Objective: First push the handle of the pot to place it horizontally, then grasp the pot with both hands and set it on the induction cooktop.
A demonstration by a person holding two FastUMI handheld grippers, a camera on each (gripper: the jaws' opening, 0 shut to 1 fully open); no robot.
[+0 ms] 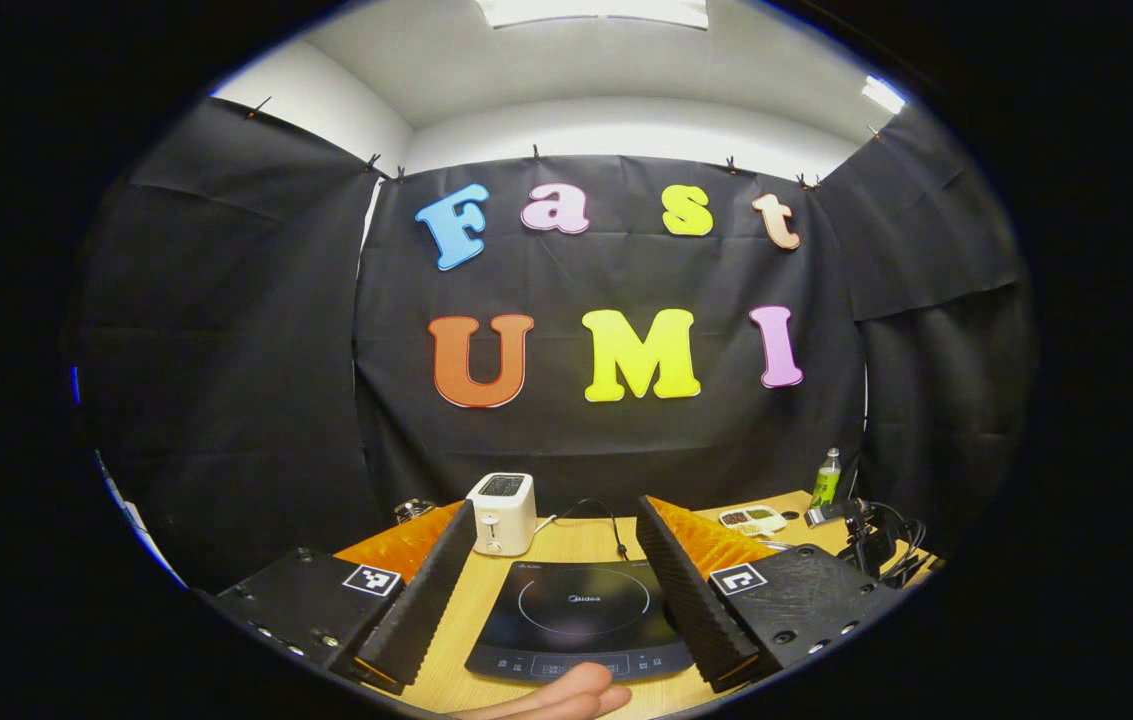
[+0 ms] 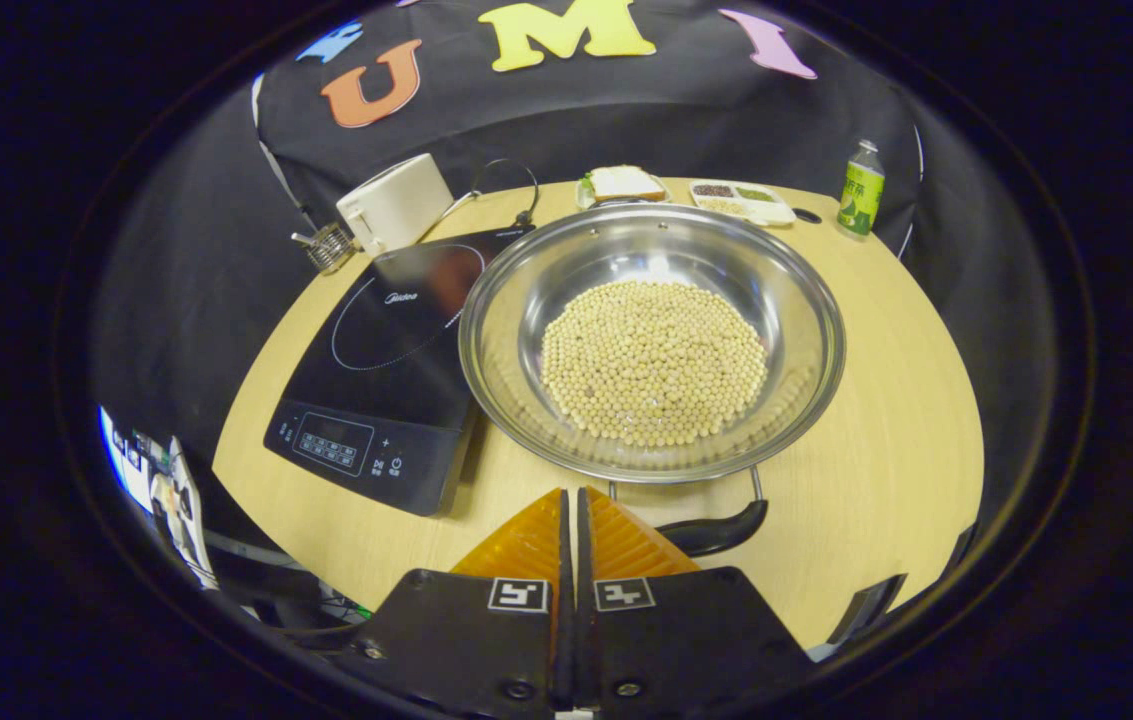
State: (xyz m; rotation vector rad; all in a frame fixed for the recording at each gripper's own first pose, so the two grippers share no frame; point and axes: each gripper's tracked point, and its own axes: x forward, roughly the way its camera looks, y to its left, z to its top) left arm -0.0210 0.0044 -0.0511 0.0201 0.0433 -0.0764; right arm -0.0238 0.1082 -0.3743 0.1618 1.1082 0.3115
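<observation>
The right gripper [image 2: 574,500], fingers pressed together on nothing, is sitting just before the pot handle [image 2: 716,533], which is lying crosswise beyond its tips. The steel pot [image 2: 496,330] is resting right of the induction cooktop [image 2: 376,400]. The left gripper [image 1: 554,580] is gaping wide above the cooktop.

White toaster [image 2: 396,203]; green bottle [image 2: 861,188]; sandwich plate [image 2: 624,182]; divided tray [image 2: 743,201].
</observation>
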